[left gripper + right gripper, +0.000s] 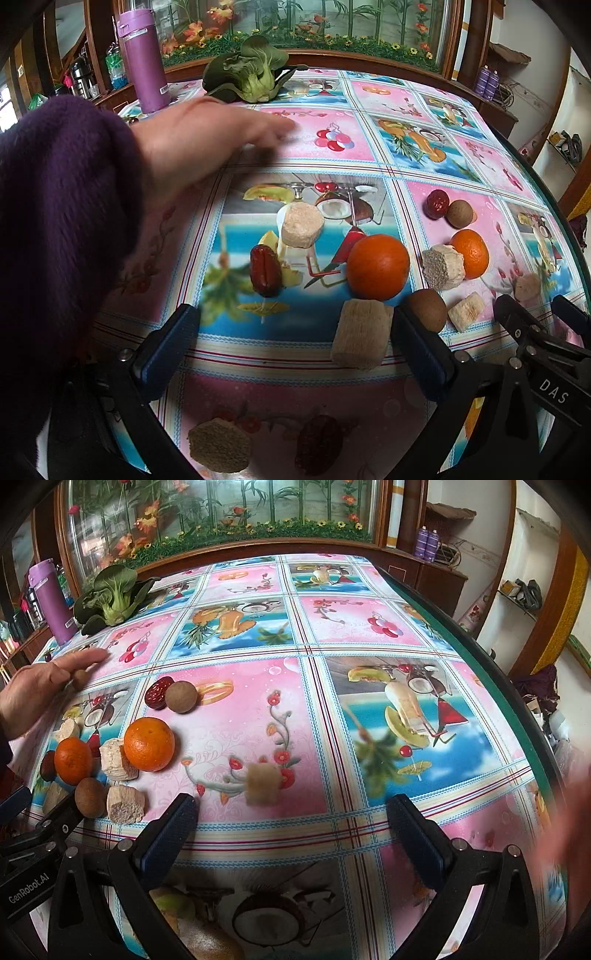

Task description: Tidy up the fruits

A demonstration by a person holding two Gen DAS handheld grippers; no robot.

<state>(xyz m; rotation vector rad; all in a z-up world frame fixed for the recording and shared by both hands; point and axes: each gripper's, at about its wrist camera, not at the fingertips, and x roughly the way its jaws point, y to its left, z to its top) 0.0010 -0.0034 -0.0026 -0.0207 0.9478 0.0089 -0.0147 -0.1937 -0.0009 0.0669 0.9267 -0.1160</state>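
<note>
Both views are bright and evenly lit by soft daylight, with colours strongly saturated. Shadows are faint and short under the fruit, such as the large orange. The glossy bench cover shows only a mild sheen. Strong fisheye distortion bows its grid lines and darkens the corners. A hand is motion-blurred in the left wrist view, and a pale block in the right wrist view looks smeared.

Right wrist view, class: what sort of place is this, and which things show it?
Probably a home dining room. A table under a glossy fruit-print tablecloth carries a round orange fruit and a leafy green bok choy. Behind stands a wood-framed glass cabinet with artificial flowers.
</note>
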